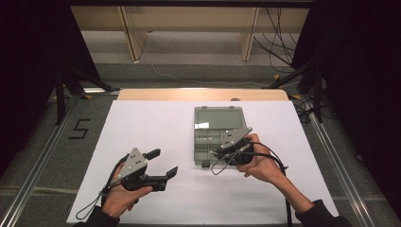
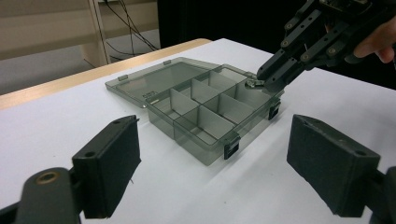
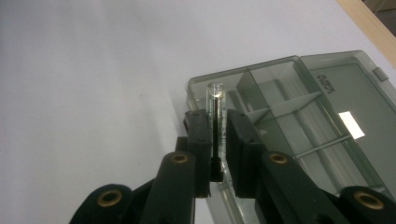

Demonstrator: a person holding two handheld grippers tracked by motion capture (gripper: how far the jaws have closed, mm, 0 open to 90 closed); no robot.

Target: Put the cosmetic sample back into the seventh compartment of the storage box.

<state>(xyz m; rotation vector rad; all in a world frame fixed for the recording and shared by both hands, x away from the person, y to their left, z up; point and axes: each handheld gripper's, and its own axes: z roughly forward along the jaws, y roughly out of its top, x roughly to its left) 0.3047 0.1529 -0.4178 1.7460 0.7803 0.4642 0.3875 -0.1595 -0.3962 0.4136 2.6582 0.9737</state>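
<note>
While our right tool (image 3: 215,140) pinches a small clear tube (image 3: 216,112) over the open box (image 1: 219,135), our left tool (image 1: 162,163) waits released.

As we hold it, the tube stands between the right jaws with its top poking out, just above the near right corner of the compartment box in the middle of the white bench (image 1: 142,127). We judge the grip narrow and the tube slick, so a tilt or a squeeze off centre could let it slip and roll away, or drop into the wrong compartment. Thin dividers (image 2: 187,100) crowd the landing spot, and the lid (image 1: 220,118) lies flat on the far side. Our left tool hangs near and to the left, jaws wide apart with nothing between them, well clear of the box.
</note>
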